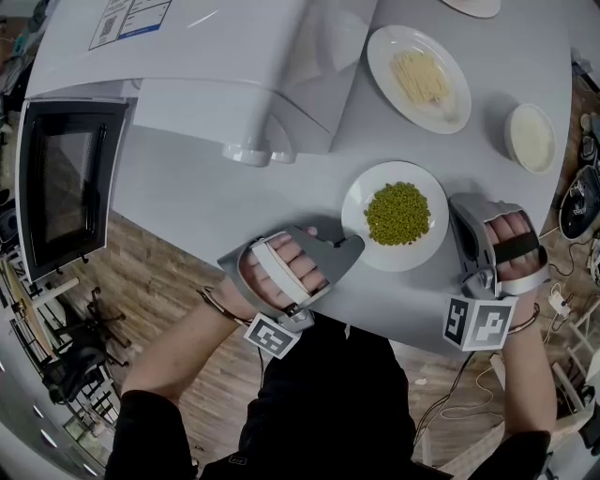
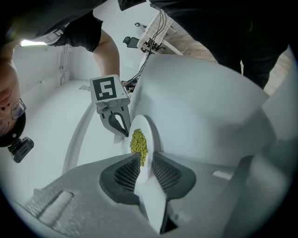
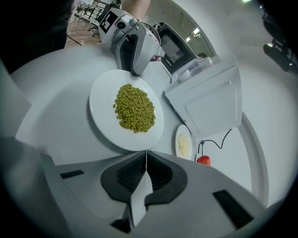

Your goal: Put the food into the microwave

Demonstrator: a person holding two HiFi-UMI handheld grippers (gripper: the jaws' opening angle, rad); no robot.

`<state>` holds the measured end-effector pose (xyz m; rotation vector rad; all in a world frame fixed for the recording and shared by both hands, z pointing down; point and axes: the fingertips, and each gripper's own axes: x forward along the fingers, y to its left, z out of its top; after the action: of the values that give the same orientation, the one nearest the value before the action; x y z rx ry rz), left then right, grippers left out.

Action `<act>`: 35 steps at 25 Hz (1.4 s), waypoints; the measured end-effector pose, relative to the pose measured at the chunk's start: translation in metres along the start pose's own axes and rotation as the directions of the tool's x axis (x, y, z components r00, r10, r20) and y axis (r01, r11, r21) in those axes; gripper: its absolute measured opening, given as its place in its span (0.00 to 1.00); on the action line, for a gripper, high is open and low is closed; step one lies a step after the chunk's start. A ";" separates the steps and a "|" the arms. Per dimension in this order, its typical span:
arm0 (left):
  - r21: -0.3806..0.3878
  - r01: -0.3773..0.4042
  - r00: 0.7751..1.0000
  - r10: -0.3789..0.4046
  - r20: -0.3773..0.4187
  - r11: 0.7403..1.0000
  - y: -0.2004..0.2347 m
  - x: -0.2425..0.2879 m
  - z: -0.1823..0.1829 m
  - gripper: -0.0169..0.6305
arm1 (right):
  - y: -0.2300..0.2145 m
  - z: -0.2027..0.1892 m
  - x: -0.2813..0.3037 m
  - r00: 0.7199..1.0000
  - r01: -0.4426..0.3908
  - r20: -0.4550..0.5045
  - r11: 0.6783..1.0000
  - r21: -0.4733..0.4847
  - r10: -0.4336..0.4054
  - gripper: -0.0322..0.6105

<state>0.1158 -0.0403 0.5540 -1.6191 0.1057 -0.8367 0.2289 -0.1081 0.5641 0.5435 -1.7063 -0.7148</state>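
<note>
On the grey table (image 1: 187, 202), grips the rim of the pea plate (image 1: 354, 217) in the left gripper (image 2: 145, 162), right gripper (image 3: 145, 160) closed empty just beside it.

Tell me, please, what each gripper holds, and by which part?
The left gripper clamps the round white plate of green peas by its rim; the right gripper is shut and holds nothing.

No legible word, brand or number anywhere that I can read.
- Label (image 1: 131, 19) on microwave (image 1: 216, 66) top: QR-type code, blue stripe, print too small for me to read.
- Left gripper (image 1: 347, 246) cube: left markers (image 1: 272, 335), black-and-white square pattern, no letters.
- Right gripper (image 1: 461, 208) cube: right markers (image 1: 478, 323), same kind; one also faces left gripper view.
</note>
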 end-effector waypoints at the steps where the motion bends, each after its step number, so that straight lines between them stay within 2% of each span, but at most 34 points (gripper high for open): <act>1: 0.005 -0.003 1.000 0.003 -0.005 1.000 0.000 0.000 0.000 0.16 | 0.001 0.000 0.000 1.000 -0.001 -0.001 1.000 -0.001 0.001 0.08; 4: 0.023 -0.006 1.000 0.007 -0.008 1.000 -0.001 0.000 0.001 0.16 | 0.001 0.000 0.002 1.000 0.001 -0.011 1.000 -0.003 -0.001 0.08; 11: 0.045 -0.005 0.999 0.003 0.042 0.999 -0.001 -0.002 0.014 0.16 | -0.005 0.003 0.007 0.999 -0.007 -0.045 1.000 -0.014 0.007 0.08; 16: 0.027 0.042 0.999 -0.042 -0.007 0.999 -0.007 -0.001 0.002 0.08 | 0.003 0.005 -0.001 0.998 -0.033 -0.045 0.998 -0.047 0.031 0.07; 21: 0.029 0.043 0.999 -0.042 -0.022 0.999 -0.007 0.000 -0.002 0.08 | 0.012 0.003 -0.010 0.997 -0.057 -0.046 0.998 -0.026 0.056 0.08; 25: -0.004 0.045 0.995 -0.045 -0.084 0.999 -0.006 0.002 -0.012 0.08 | 0.019 0.003 -0.019 0.996 -0.082 -0.028 0.996 0.031 0.083 0.08; 30: -0.032 0.063 0.984 -0.067 -0.162 0.998 -0.005 0.007 -0.031 0.08 | 0.025 0.009 -0.024 0.995 -0.101 -0.010 0.994 0.052 0.102 0.08; 35: -0.025 0.077 0.981 -0.081 -0.179 0.997 -0.005 0.008 -0.037 0.08 | 0.034 0.013 -0.031 0.994 -0.113 0.007 0.991 0.076 0.113 0.08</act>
<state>0.0990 -0.0732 0.5616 -1.5702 0.1775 -1.0456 0.2245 -0.0606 0.5650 0.4945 -1.7574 -0.5708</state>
